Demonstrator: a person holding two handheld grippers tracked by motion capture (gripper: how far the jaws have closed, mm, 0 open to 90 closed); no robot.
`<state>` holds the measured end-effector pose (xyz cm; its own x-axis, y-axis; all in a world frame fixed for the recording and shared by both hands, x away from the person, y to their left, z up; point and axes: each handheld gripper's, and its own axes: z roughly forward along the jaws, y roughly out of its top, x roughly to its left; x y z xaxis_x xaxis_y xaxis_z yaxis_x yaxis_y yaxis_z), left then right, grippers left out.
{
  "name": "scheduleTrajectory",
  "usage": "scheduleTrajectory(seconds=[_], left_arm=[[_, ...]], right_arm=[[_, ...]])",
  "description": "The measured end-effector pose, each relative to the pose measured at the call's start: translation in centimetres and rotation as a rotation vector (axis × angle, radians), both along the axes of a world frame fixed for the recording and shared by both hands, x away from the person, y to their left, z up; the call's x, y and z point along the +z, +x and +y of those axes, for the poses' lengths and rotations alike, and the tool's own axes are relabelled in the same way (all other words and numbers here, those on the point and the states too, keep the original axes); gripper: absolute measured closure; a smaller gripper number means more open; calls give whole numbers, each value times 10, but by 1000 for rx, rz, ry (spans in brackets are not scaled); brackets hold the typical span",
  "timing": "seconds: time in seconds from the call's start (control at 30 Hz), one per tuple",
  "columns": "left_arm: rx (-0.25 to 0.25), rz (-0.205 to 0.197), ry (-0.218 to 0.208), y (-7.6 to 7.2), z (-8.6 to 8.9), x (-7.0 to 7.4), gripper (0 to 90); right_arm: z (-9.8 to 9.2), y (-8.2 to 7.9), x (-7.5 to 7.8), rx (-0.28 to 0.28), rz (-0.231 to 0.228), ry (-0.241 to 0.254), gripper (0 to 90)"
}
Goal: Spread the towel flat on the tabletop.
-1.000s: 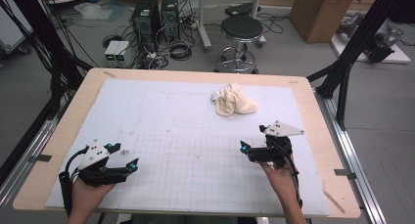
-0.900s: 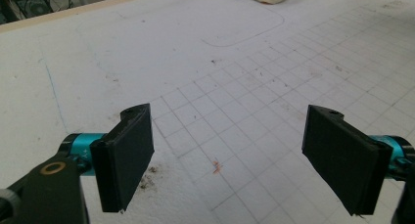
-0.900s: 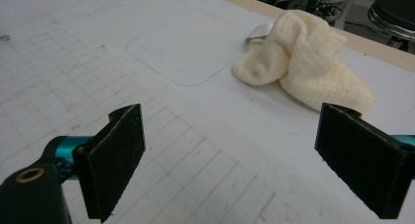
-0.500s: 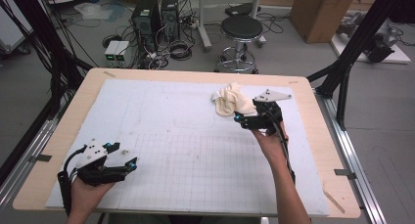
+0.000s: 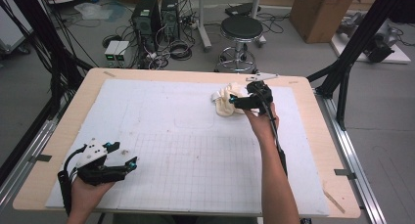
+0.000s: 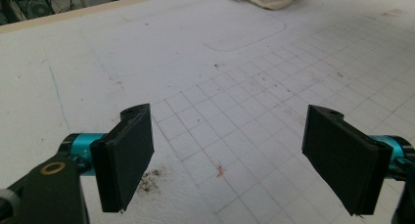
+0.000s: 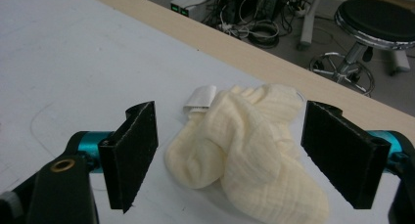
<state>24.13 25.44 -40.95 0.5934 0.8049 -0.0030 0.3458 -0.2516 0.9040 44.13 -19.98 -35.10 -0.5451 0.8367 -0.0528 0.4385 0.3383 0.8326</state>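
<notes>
The right gripper [image 7: 230,155] stands with its jaws wide and has just been closing them a little; the cream cloth [image 7: 249,145] lies between the pads, not yet pressed. The cloth is a crumpled, ribbed, pale yellow bundle with a white label [image 7: 200,98] at its far edge. It lies on the white mat [image 5: 161,131] near the mat's far right corner. The left gripper [image 6: 230,155], at the mat's near left corner, is spread wide with nothing in it. Beyond the mat's far edge stands a black stool [image 5: 240,28].
</notes>
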Motion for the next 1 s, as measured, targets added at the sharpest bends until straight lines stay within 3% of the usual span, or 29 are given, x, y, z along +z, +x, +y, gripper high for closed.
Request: scheduleTrajectory(seconds=[0.17, 0.27, 0.4, 0.63, 0.77, 0.83, 0.9, 1.0], left_arm=[[5, -3, -5, 0, 1, 0, 196], [5, 0, -8, 0, 0, -1, 197], [4, 1, -4, 0, 0, -1, 196], [8, 6, -11, 1, 1, -2, 197], [8, 7, -11, 1, 1, -2, 196], [4, 9, -7, 2, 1, -2, 197], [6, 10, -9, 3, 0, -3, 196], [6, 8, -4, 2, 1, -2, 197]], right_arm=[[5, 15, -20, -24, 41, -30, 234], [6, 22, -31, -40, 74, 0, 247], [10, 30, -49, -74, 120, -1, 298], [22, 37, -68, -71, 131, -58, 392], [22, 42, -78, -96, 139, -82, 488], [20, 43, -80, -108, 143, -72, 552], [17, 46, -81, -96, 152, -75, 675], [15, 45, -80, -88, 175, -56, 735]])
